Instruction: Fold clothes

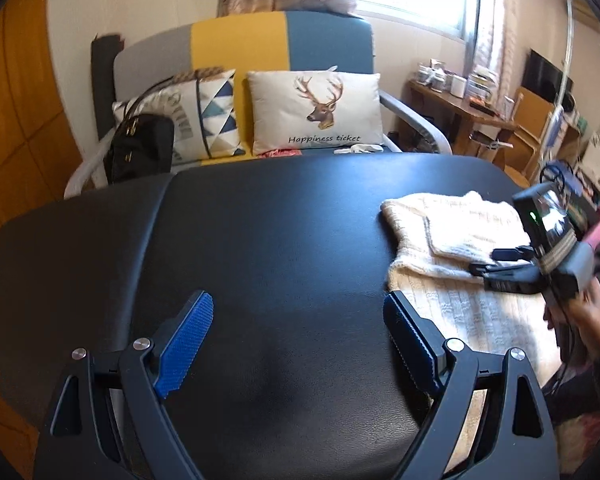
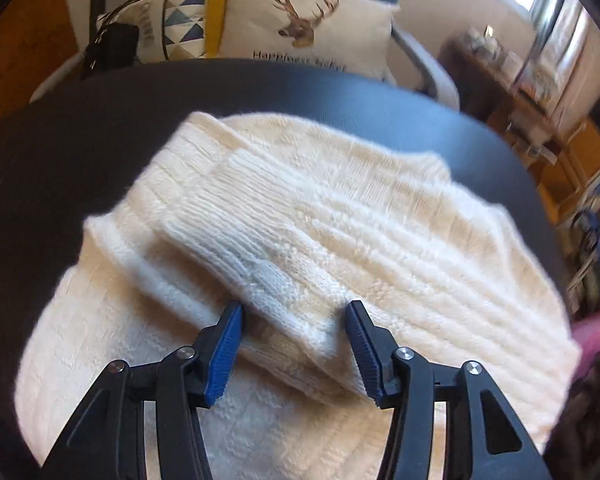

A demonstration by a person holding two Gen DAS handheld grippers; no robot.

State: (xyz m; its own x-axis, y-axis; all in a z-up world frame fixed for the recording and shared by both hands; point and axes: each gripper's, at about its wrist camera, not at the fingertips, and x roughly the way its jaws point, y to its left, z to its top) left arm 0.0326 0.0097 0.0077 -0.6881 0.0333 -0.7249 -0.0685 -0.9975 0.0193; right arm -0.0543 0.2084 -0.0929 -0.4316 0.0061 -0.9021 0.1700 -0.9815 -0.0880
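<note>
A cream knitted sweater (image 2: 380, 216) lies partly folded on the black padded table (image 2: 60, 152), with a ribbed sleeve (image 2: 236, 216) laid across its body. My right gripper (image 2: 294, 344) points down at the sleeve's cuff. Its jaws stand apart with the cuff between the blue pads (image 2: 224, 356), and the pads do not press on it. In the left wrist view the sweater (image 1: 452, 232) is at the table's right side, with the right gripper (image 1: 486, 262) over it. My left gripper (image 1: 300, 336) hovers wide open over bare table (image 1: 260, 240), left of the sweater, holding nothing.
Behind the table stands a grey, yellow and blue sofa (image 1: 236, 40) with a deer cushion (image 1: 316, 108), a triangle-pattern cushion (image 1: 204, 116) and a black bag (image 1: 140, 152). A cluttered wooden desk (image 1: 460, 108) is at the back right. A person's hand (image 1: 588, 316) holds the right gripper.
</note>
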